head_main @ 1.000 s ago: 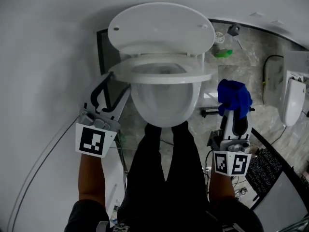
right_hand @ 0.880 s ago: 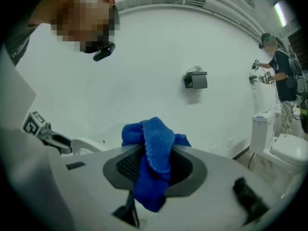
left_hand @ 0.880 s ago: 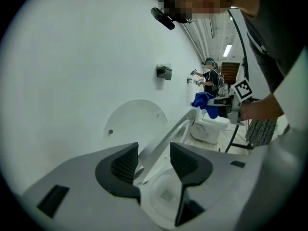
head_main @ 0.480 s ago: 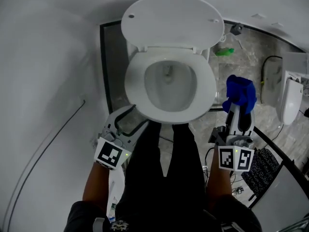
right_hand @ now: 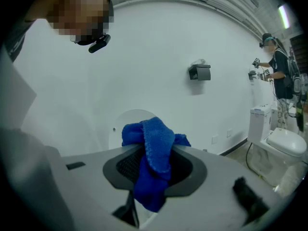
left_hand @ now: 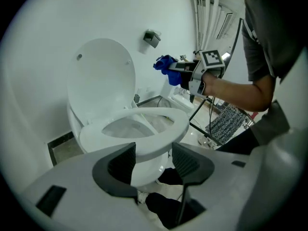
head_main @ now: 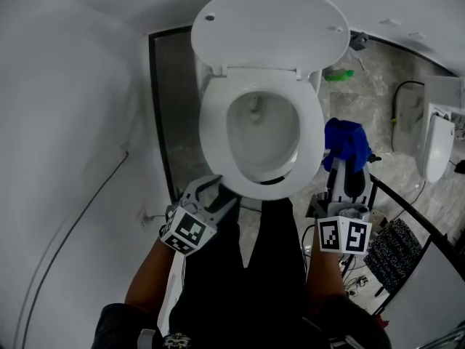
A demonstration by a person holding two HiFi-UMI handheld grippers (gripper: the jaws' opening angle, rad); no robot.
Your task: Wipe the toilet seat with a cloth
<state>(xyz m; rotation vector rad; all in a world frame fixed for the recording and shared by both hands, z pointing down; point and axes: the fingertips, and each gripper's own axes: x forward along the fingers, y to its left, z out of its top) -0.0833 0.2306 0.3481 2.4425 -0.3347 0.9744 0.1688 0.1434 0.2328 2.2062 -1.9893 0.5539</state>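
Seen from above, the person's legs in black trousers stand at the bottom of the frame, with a hand-held gripper at each side.

The left gripper points forward and down at the front left of the toilet. Its jaws have just been opening and now stand wide apart, with nothing pinched between the ribbed pads. In the left gripper view the front rim of the seat shows beyond the gap.

The right gripper is clamped on a bunched blue terry cloth. Its own view shows the cloth squeezed between the jaws, spilling out above and below them. The cloth is held in the air just right of the toilet, clear of it.

The white oval toilet seat lies down flat on the bowl. Behind it, the round white lid stands raised against the white wall.

Farther off, a small green object lies on the marbled grey floor. A second white toilet stands at the right edge, and beyond it another person stands by the wall.
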